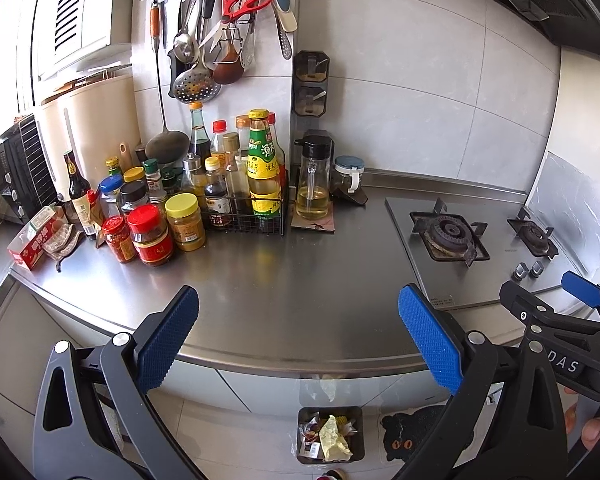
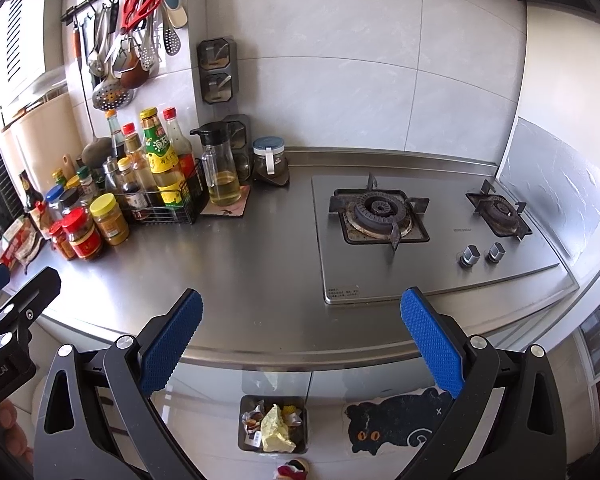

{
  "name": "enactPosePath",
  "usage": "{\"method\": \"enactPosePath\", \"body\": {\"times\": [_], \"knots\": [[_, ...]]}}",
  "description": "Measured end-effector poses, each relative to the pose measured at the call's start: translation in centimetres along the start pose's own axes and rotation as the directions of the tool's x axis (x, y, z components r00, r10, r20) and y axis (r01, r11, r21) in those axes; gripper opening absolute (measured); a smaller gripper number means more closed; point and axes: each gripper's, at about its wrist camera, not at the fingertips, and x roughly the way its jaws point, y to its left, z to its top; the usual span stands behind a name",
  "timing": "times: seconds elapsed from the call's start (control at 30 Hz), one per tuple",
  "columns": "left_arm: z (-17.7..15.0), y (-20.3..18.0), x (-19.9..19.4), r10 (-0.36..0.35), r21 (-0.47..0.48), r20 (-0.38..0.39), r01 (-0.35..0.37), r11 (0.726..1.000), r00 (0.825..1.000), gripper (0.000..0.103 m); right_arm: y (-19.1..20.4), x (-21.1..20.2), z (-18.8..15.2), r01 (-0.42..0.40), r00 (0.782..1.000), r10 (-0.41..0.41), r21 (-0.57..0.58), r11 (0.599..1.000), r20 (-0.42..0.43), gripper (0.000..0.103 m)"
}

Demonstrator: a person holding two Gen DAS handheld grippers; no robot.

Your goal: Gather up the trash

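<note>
A dark bin (image 1: 358, 416) stands on the floor below the steel counter's front edge; it also shows in the right wrist view (image 2: 244, 404). It holds crumpled yellow paper (image 1: 334, 438) (image 2: 276, 428) and several wrappers (image 1: 312, 428) (image 2: 254, 420). My left gripper (image 1: 298, 340) is open and empty above the counter edge, over the bin. My right gripper (image 2: 300, 340) is open and empty beside it, and shows at the right of the left wrist view (image 1: 548, 300).
Steel counter (image 1: 300, 280) (image 2: 240, 272). Sauce bottles and jars (image 1: 172, 208) (image 2: 112, 192) crowd the back left. A gas hob (image 1: 452, 236) (image 2: 384, 216) sits right. Utensils (image 1: 220, 32) hang on the wall. A black cat mat (image 1: 412, 432) (image 2: 396, 416) lies on the floor.
</note>
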Motion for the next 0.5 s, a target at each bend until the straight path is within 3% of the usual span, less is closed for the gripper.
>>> {"method": "enactPosePath", "body": {"times": [0.5], "knots": [[0.27, -0.33, 0.27, 0.024, 0.043, -0.012, -0.023, 0.999, 1.000, 0.095, 0.42, 0.08, 0.29, 0.000, 1.000, 0.000, -0.005, 1.000, 0.004, 0.100]]}}
